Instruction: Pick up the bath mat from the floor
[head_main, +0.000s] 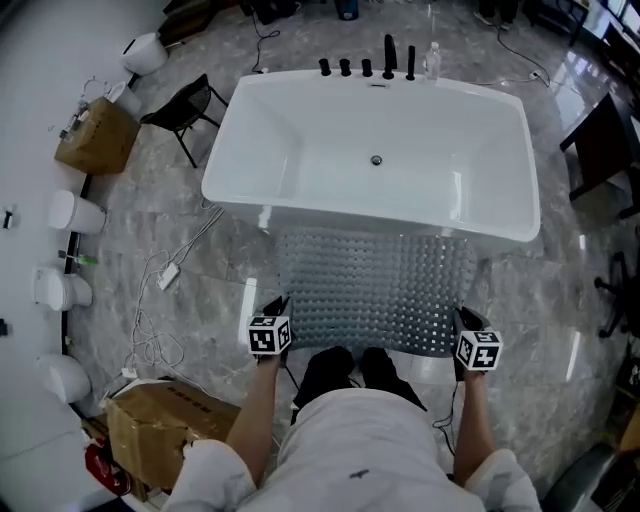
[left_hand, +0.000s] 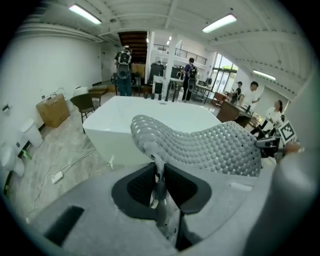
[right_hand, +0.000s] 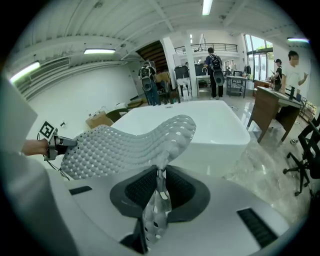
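A grey studded bath mat (head_main: 375, 290) with many small holes hangs stretched between my two grippers, lifted off the floor in front of the white bathtub (head_main: 300, 150). My left gripper (head_main: 277, 312) is shut on the mat's near left corner, and my right gripper (head_main: 462, 325) is shut on its near right corner. In the left gripper view the mat (left_hand: 200, 145) arches away from the pinched edge at my left gripper (left_hand: 159, 175). Seen from the right gripper view, the mat (right_hand: 125, 145) curves to the left from the jaws of my right gripper (right_hand: 161, 176).
A black chair (head_main: 185, 108) and a cardboard box (head_main: 97, 135) stand left of the tub. White cables (head_main: 160, 300) trail over the marble floor at left. Another cardboard box (head_main: 160, 425) lies near my left side. Black taps (head_main: 368, 65) line the tub's far rim. People stand far off (right_hand: 215, 65).
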